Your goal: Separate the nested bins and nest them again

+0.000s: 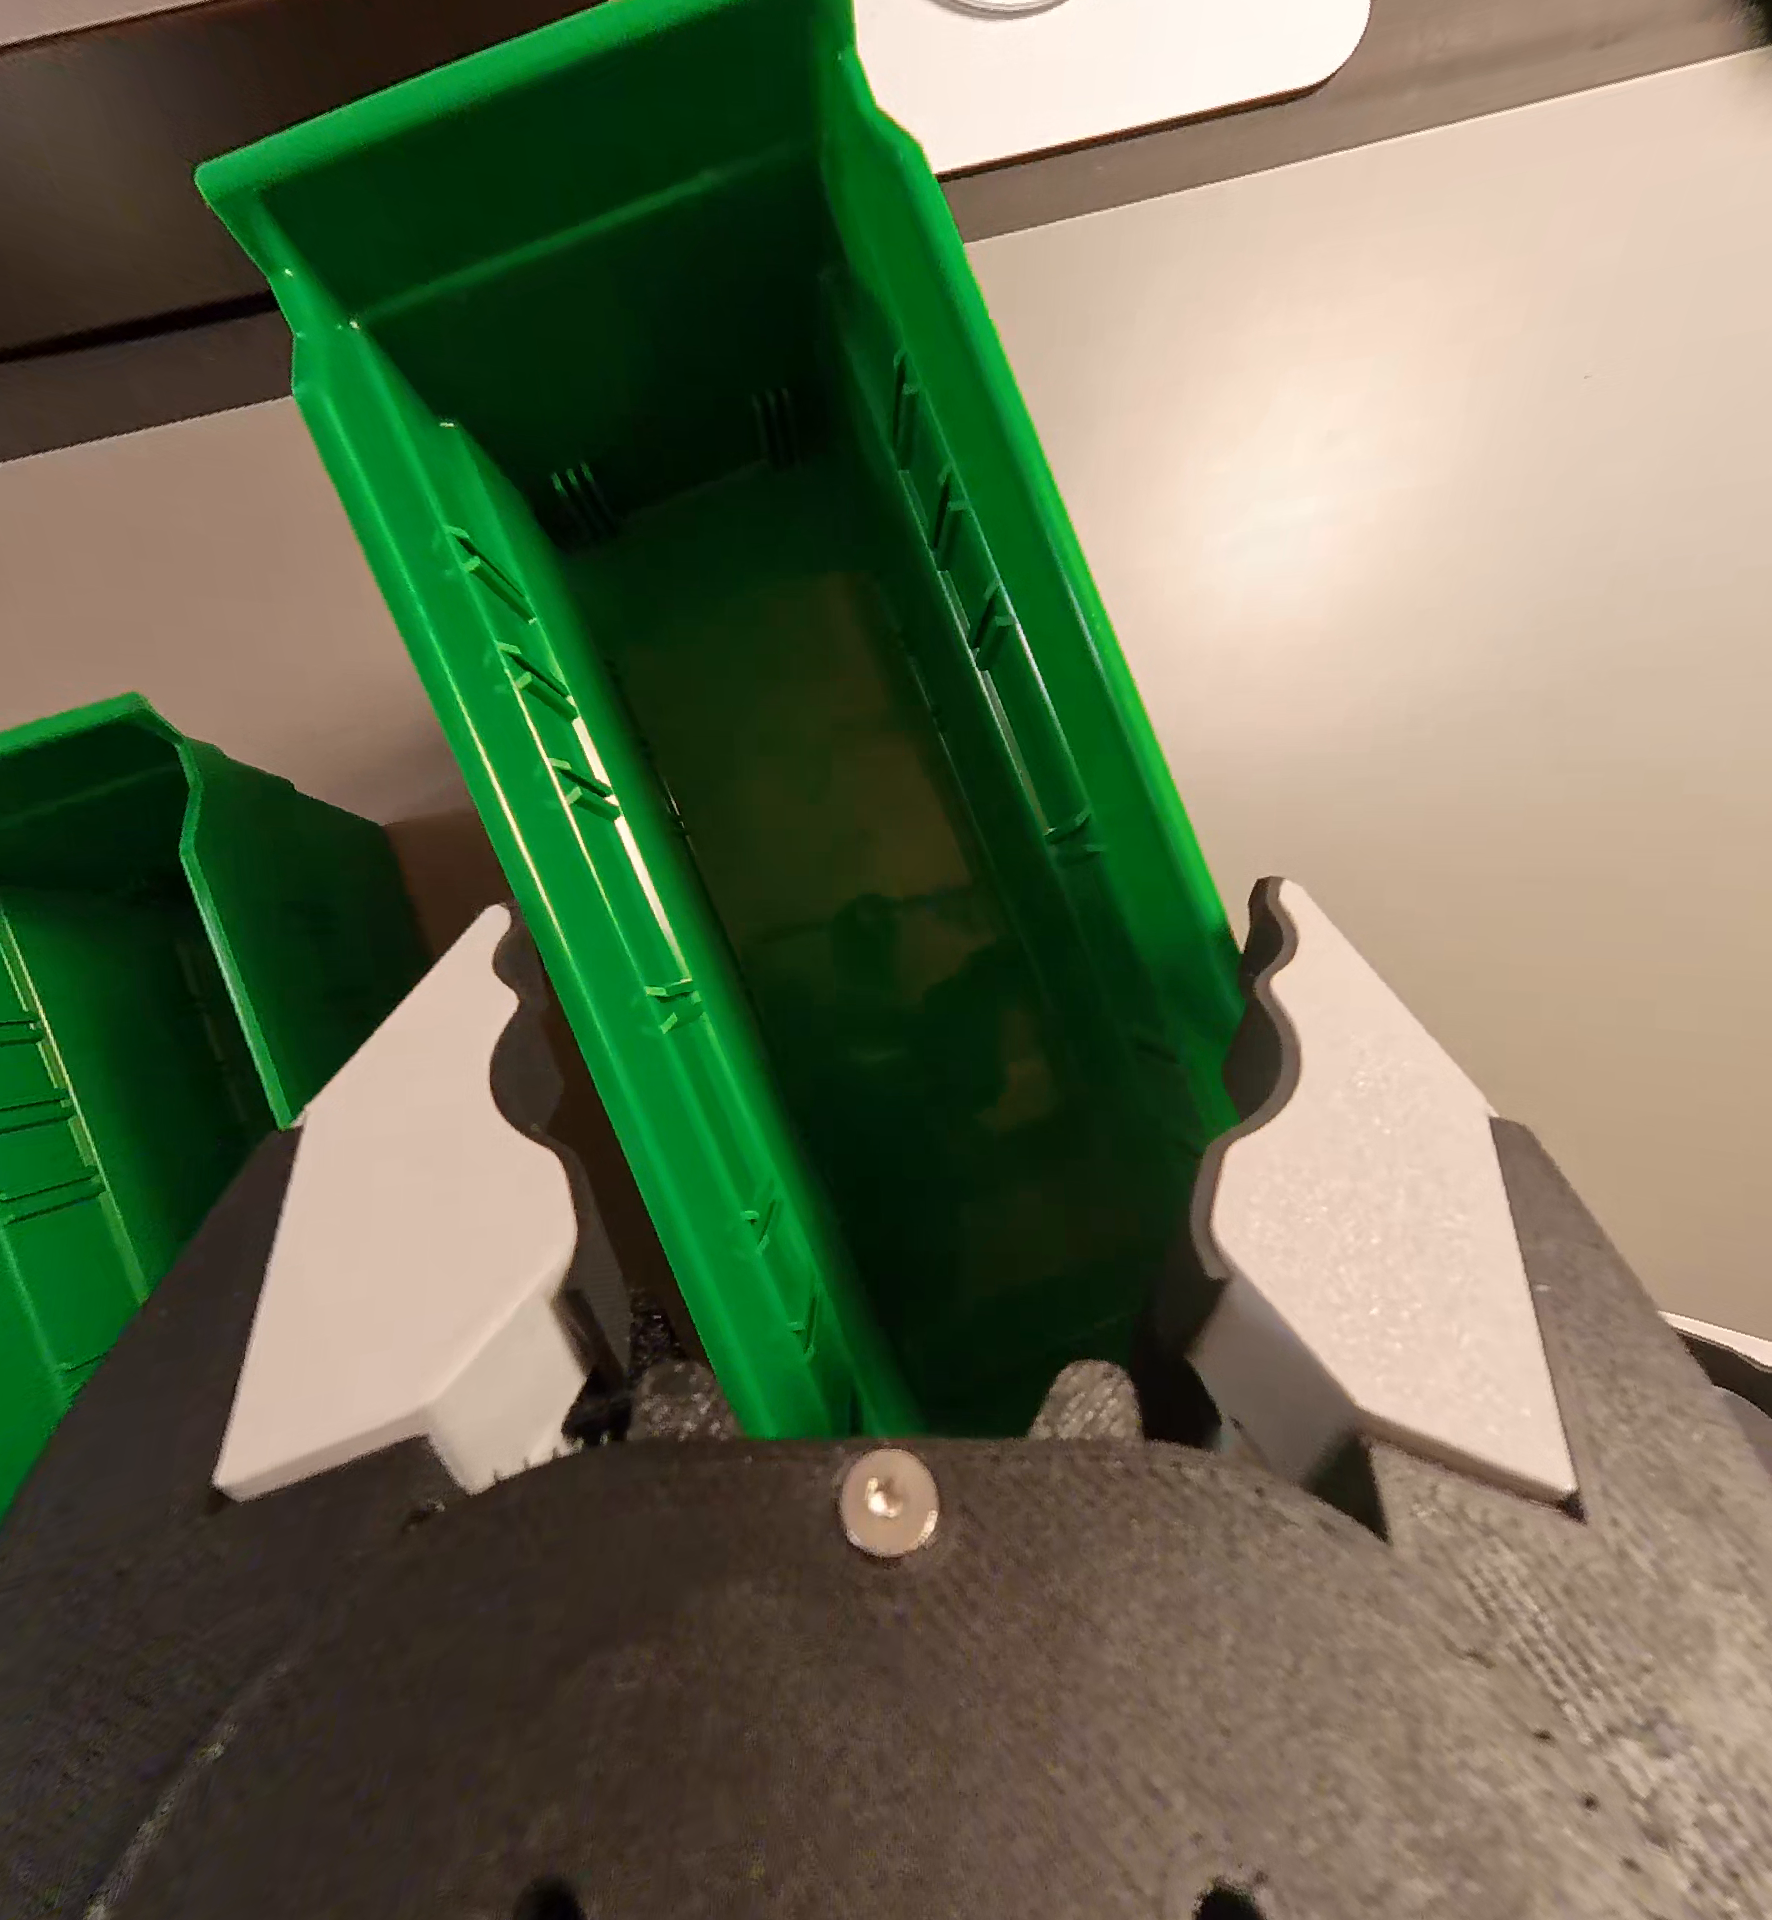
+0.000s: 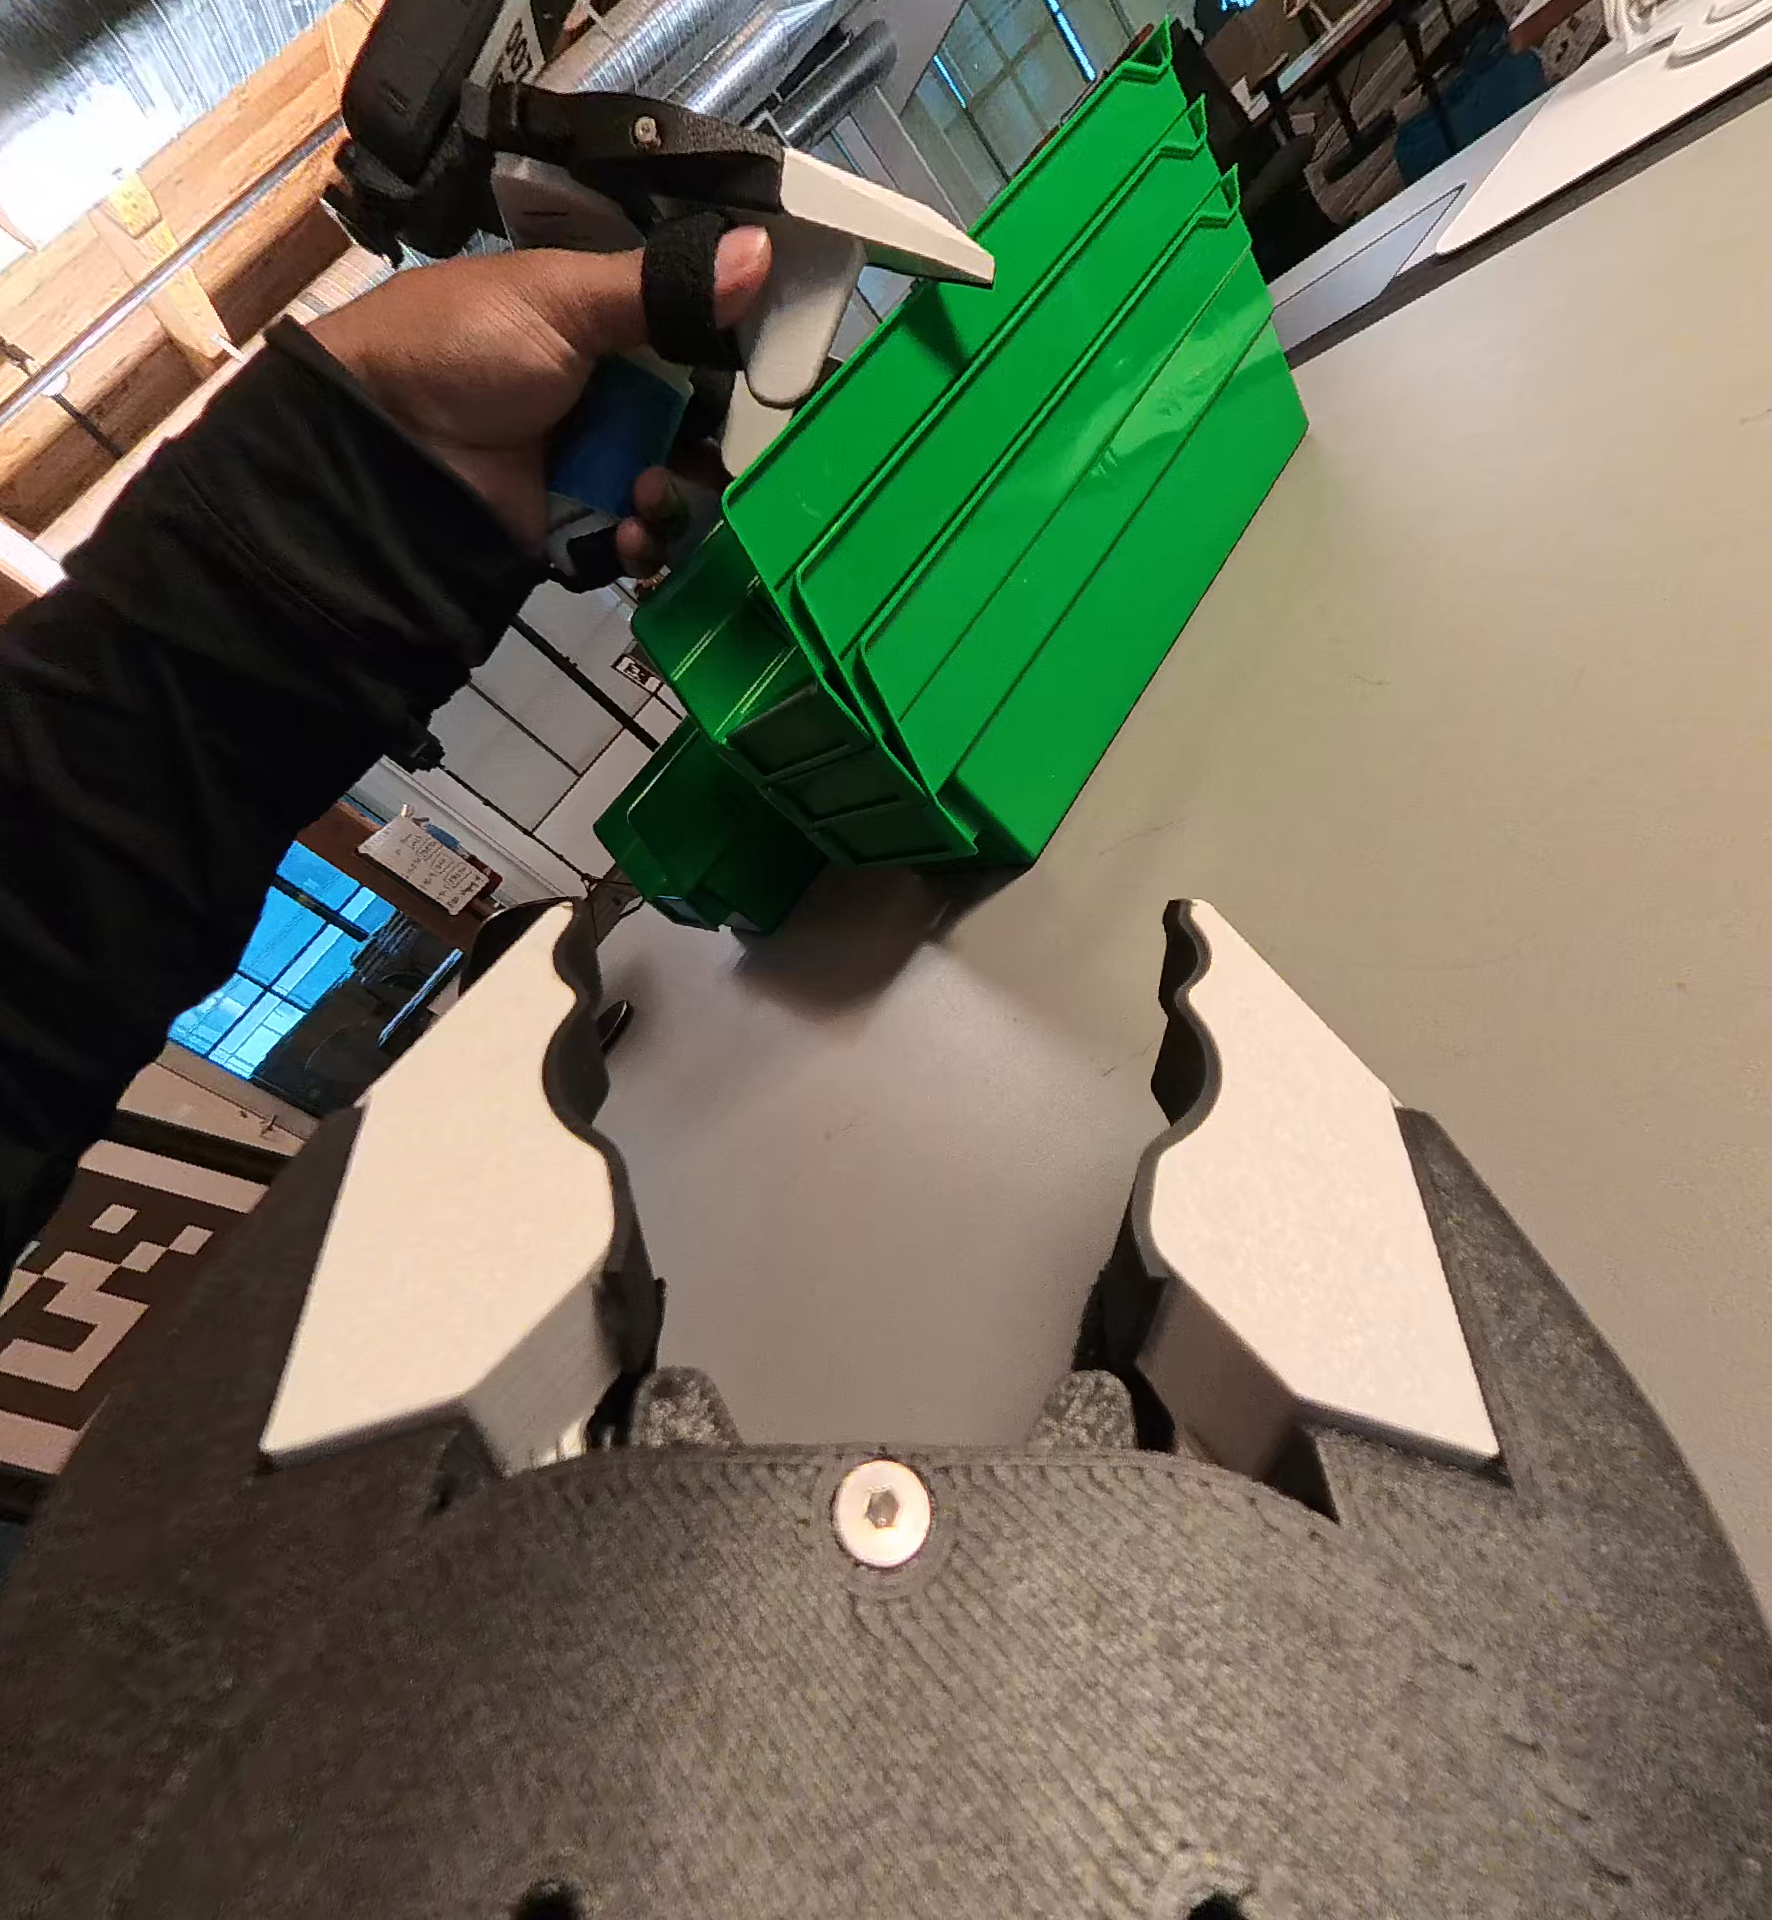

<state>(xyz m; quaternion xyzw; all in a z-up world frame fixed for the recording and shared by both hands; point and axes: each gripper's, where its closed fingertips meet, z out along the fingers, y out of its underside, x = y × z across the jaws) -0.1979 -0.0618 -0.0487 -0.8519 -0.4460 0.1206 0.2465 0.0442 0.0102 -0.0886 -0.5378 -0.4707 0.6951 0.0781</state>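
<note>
Desk (image 2: 1547,727): flat, matte grey, faintly scuffed, carrying all the bins.

Nested stack of green bins (image 2: 1017,499): glossy moulded plastic, long and narrow, stepped rims fanning out one above another, resting on the desk ahead of the right gripper and well apart from it. A separate green bin (image 1: 61,997) stands beside the stack, on its left in the left wrist view, open side up, ribbed slots along its inner walls.

Top bin (image 1: 757,727): same green plastic, smooth floor, slotted side walls. It runs lengthwise between the jaws of the left gripper (image 1: 882,997); both dark scalloped pads bear on its outer walls, so the jaws are clamped on it. A hand (image 2: 508,353) grips that tool.

Right gripper (image 2: 877,997): pale wedge fingers, wavy dark pads, jaws spread wide over bare desk, grasping nothing.
</note>
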